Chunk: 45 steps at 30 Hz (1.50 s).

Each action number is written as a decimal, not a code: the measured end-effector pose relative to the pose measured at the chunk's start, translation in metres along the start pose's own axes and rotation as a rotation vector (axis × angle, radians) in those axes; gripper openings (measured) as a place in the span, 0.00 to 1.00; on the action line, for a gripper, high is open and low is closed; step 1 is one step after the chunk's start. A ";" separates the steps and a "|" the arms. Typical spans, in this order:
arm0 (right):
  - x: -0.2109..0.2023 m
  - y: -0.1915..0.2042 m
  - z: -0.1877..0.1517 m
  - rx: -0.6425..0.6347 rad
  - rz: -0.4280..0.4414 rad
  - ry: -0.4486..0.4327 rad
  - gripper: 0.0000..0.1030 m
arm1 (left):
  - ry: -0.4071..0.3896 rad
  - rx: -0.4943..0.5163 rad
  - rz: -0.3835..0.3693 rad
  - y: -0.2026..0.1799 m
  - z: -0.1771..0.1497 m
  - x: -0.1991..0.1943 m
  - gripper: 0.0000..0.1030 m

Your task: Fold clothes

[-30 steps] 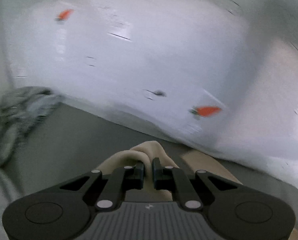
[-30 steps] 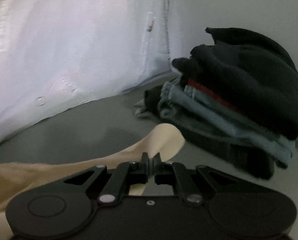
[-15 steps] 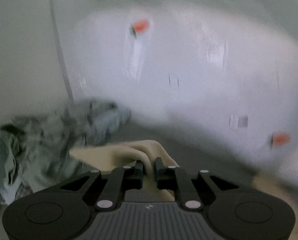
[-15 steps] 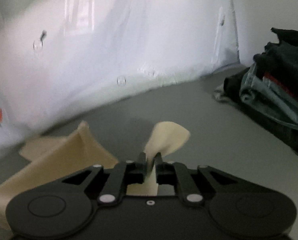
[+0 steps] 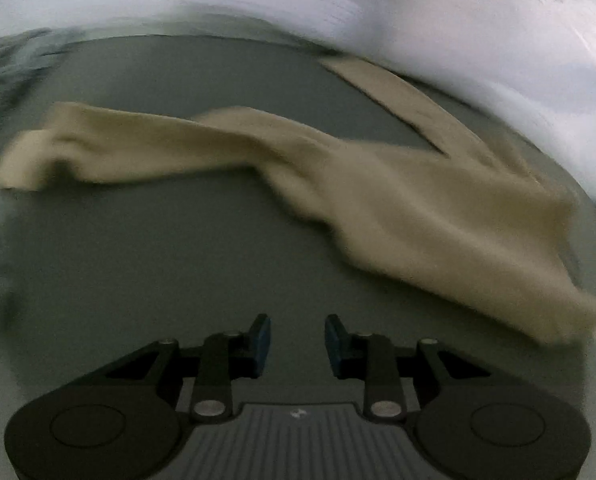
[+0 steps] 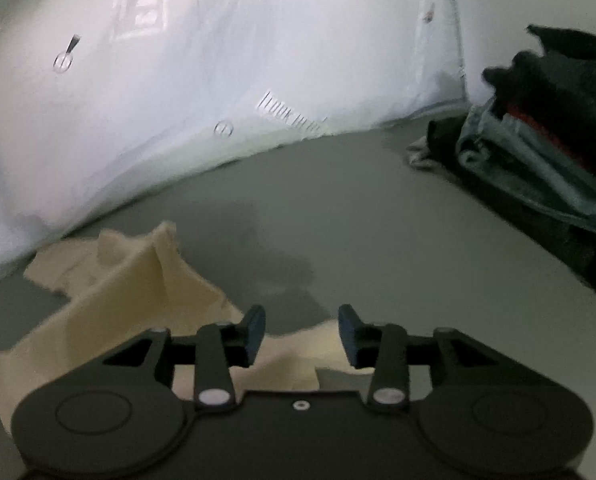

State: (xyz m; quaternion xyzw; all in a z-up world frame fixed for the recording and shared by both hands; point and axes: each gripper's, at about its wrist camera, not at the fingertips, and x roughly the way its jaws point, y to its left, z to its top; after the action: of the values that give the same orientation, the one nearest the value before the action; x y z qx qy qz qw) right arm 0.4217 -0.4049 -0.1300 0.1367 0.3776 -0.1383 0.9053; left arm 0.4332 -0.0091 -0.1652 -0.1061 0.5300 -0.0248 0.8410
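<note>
In the left wrist view the left tongs [image 5: 297,338] stand parted at the bottom centre, jaws having just been opening, with only bare grey bench [image 5: 146,264] showing in the gap; nothing is gripped. The beige garment [image 5: 398,196] lies rumpled on the bench across the middle of the frame, one limb trailing to the left edge, a flat strip running to the upper right, its lower right corner lifted and smeared by blur; what kind of garment it is cannot be told. A white sheet [image 5: 478,20] with an orange mark fills the top, streaked; the upper left is too blurred to read.

In the right wrist view the right tongs [image 6: 301,330] are likewise parted, jaws having just been opening; the beige garment [image 6: 138,280] lies at lower left and passes beneath the fingers, partly hidden by the tool body, and the pads do not press on it. A pile of dark clothes [image 6: 546,148], cut off by the right edge, sits well apart on the bench [image 6: 378,208]; the white sheet [image 6: 218,60] rises behind.
</note>
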 end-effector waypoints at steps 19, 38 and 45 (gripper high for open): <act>0.057 -0.021 0.018 -0.050 0.244 0.084 0.07 | -0.051 0.078 -0.048 -0.065 0.081 0.071 0.41; 0.090 -0.005 0.058 0.053 0.051 -0.053 0.26 | -0.178 0.011 -0.043 -0.064 0.137 0.072 0.42; 0.077 -0.028 0.046 0.154 0.133 -0.051 0.37 | -0.105 -0.220 -0.141 -0.036 0.086 0.044 0.42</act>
State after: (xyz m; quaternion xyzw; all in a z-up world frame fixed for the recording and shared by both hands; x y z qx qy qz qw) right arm 0.4940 -0.4580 -0.1586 0.2272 0.3325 -0.1099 0.9087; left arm 0.5324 -0.0384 -0.1614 -0.2358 0.4759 -0.0198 0.8471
